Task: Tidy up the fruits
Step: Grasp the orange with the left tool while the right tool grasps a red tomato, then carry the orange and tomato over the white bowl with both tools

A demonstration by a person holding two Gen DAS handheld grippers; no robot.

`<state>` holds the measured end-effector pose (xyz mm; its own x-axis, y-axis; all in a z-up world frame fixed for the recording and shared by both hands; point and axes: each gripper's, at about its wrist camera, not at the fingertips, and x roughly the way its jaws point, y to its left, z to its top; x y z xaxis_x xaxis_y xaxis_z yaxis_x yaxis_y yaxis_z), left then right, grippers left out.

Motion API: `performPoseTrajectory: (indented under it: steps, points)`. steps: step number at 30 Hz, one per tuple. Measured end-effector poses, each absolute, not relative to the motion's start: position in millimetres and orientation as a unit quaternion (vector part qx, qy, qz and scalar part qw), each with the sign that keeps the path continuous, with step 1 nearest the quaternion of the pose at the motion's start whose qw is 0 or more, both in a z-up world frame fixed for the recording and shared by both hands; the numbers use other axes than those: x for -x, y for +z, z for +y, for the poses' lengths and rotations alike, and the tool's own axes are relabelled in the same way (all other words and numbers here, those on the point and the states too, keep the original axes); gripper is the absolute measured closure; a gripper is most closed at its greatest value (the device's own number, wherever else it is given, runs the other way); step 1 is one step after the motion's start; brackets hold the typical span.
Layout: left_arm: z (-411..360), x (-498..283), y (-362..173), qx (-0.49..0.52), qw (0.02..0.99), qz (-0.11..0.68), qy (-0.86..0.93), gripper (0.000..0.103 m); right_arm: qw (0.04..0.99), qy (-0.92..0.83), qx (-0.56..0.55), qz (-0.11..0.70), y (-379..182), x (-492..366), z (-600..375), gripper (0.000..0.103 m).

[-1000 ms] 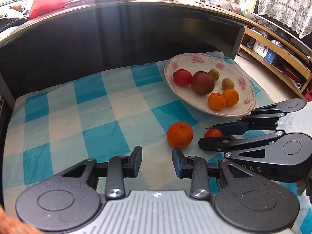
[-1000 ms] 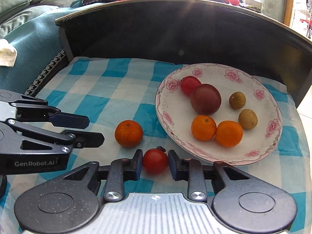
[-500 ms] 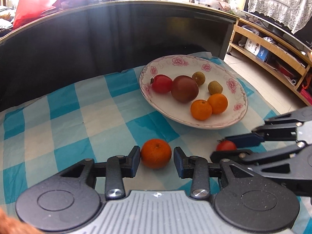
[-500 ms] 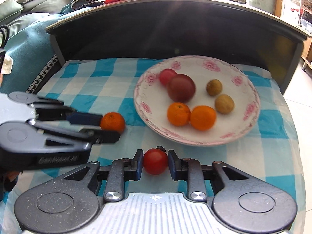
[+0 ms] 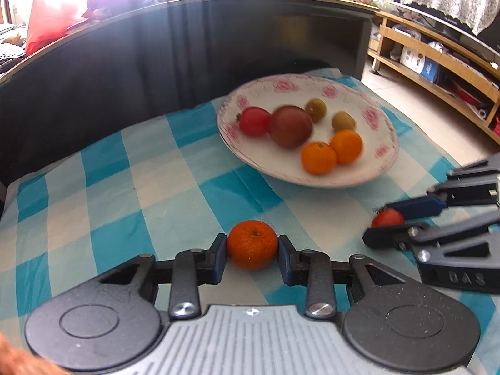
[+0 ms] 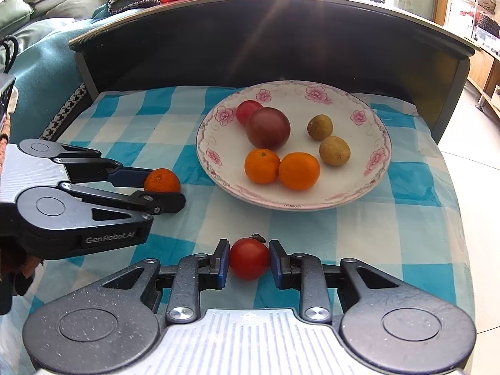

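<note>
Left gripper (image 5: 252,251) pinched mandarin (image 5: 252,244) at mid-height; right gripper (image 6: 249,260) pinched small red tomato (image 6: 249,262) likewise, both probably bound for plate (image 6: 379,168). Jaws had just closed further on mandarin. Mandarin pitted, deep orange; tomato glossy, dark stem on top. Both fruits low over checked cloth (image 6: 162,118), near plate's front rim; lifted or resting, unclear. Plate already held tomato, dark round fruit, two mandarins, two small brownish fruits.

"GenRobot.AI" printed in pale letters on side of left gripper (image 6: 164,195); "DAS", partly cut off, embossed on side of right gripper (image 5: 389,226). Nothing else legible.
</note>
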<state>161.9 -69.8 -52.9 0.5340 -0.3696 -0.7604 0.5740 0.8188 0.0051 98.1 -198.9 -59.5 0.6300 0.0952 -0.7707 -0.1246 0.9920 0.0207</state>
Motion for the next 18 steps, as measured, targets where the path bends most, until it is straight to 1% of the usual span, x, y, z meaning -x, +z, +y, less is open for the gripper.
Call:
performPoseTrajectory:
  steps: [13, 18]
  points:
    - [-81.7, -94.7, -50.8, -0.14, 0.86, 0.418, -0.257, 0.06, 0.896, 0.043, 0.048, 0.439, -58.5, -57.1, -207.3, 0.082]
    - [-86.8, -78.3, -50.6, -0.174, 0.863, 0.409, -0.239, 0.06, 0.895, 0.044, 0.058, 0.439, -59.2, -45.5, -207.5, 0.081]
